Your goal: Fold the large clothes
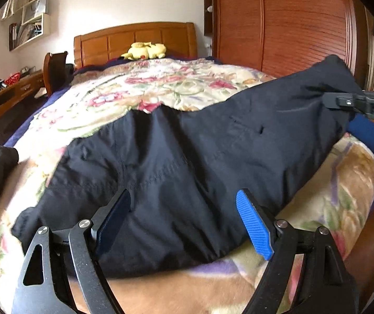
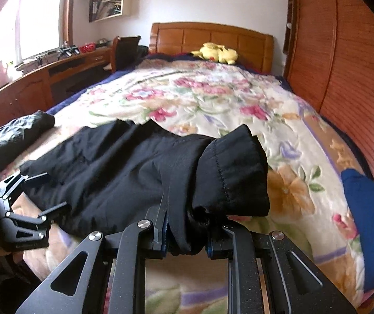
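A large black garment lies spread on the flowered bed cover. My left gripper is open just above the garment's near edge, its blue pads apart and empty. It shows in the right wrist view at the left, open. My right gripper is shut on a bunched end of the black garment, with a cuffed part folded over above the jaws. In the left wrist view the right gripper sits at the garment's raised right end.
A folded blue cloth lies at the bed's right edge. A dark crumpled item lies at the left edge. A yellow plush toy sits by the headboard. A wooden wardrobe stands right, a desk left.
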`<control>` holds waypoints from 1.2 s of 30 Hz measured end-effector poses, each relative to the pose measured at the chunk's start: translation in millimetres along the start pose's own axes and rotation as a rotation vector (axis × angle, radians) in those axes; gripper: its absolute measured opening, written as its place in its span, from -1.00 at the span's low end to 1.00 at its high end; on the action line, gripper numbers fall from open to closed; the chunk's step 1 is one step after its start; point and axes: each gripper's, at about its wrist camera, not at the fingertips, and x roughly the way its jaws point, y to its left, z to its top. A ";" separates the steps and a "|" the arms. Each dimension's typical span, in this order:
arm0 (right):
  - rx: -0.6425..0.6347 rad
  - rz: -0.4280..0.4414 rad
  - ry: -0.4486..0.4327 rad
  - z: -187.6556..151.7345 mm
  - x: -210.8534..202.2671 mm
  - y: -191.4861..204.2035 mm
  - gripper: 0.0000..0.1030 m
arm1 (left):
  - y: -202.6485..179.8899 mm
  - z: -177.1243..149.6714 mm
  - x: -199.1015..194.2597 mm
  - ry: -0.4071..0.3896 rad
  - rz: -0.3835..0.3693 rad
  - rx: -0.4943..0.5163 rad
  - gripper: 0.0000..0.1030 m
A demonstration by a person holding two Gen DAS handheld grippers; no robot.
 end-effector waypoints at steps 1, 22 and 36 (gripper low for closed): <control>-0.004 0.002 -0.006 1.7 -1.1 3.2 -0.61 | 4.2 0.3 -5.9 -0.010 0.002 -0.003 0.63; -0.123 0.162 -0.091 38.1 19.2 100.7 -0.63 | 129.3 -21.7 -103.8 -0.142 0.142 -0.113 0.63; -0.154 0.347 -0.065 38.3 75.6 174.7 -0.65 | 190.8 -46.3 -130.3 -0.175 0.248 -0.199 0.63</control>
